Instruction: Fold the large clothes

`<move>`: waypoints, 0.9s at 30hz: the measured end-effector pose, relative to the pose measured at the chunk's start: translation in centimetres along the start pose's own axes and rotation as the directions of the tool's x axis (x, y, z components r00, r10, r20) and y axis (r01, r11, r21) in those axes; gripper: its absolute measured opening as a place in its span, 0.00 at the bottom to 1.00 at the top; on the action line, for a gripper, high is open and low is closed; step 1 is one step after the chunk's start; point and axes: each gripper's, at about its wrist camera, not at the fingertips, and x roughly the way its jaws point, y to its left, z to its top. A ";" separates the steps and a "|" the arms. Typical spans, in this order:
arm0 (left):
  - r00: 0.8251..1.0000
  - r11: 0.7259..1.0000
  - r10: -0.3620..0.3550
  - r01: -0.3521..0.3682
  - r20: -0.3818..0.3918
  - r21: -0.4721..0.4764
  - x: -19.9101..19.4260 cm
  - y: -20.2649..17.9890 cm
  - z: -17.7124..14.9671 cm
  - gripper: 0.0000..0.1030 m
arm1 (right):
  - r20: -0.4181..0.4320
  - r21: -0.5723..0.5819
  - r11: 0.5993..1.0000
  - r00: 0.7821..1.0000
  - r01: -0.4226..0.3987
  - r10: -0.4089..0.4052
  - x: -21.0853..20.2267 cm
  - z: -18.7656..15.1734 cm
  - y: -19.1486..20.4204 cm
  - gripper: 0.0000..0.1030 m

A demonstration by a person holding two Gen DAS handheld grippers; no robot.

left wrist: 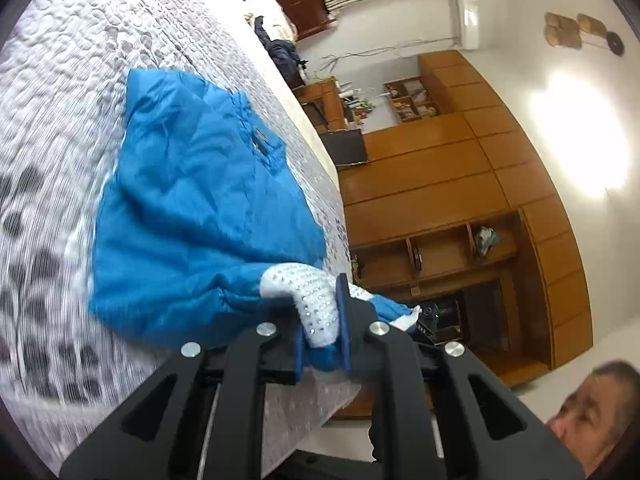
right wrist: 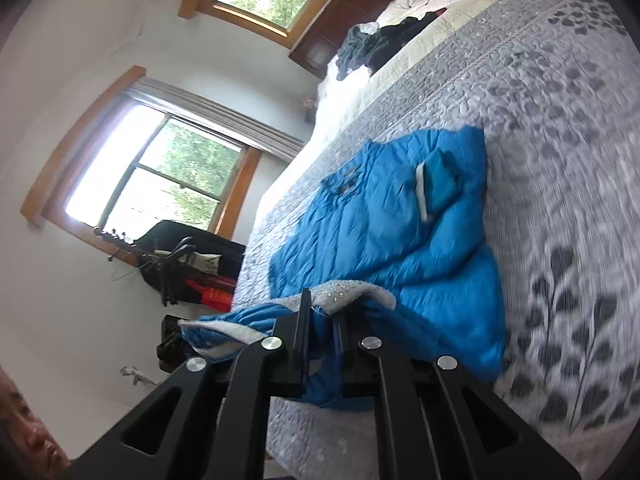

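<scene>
A large blue garment (left wrist: pixel 192 200) with a white sequined hem band lies spread on a grey patterned bedspread (left wrist: pixel 60 80). My left gripper (left wrist: pixel 322 320) is shut on the white sequined hem (left wrist: pixel 316 296) at the garment's near edge, close to the side of the bed. In the right wrist view the same blue garment (right wrist: pixel 400 232) lies partly folded, one white-trimmed sleeve cuff (right wrist: pixel 424 192) resting on its top. My right gripper (right wrist: pixel 322 336) is shut on the hem there, with the sequined band (right wrist: pixel 344 292) draped over the fingers.
Dark clothes (right wrist: pixel 384 40) are piled at the head of the bed (right wrist: pixel 560 100). Wooden wardrobes and shelves (left wrist: pixel 460 184) stand beyond the bed's side. A guitar and a black bag (right wrist: pixel 180 252) sit under the windows. A person's head is at the frame corner (left wrist: pixel 600 420).
</scene>
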 end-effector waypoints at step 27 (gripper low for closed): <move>0.962 0.948 0.264 -0.271 0.065 0.164 3.0 1.6 10.1 0.90 | -0.088 -0.036 0.994 0.990 0.107 -0.110 6.2 9.6 -4.2 0.61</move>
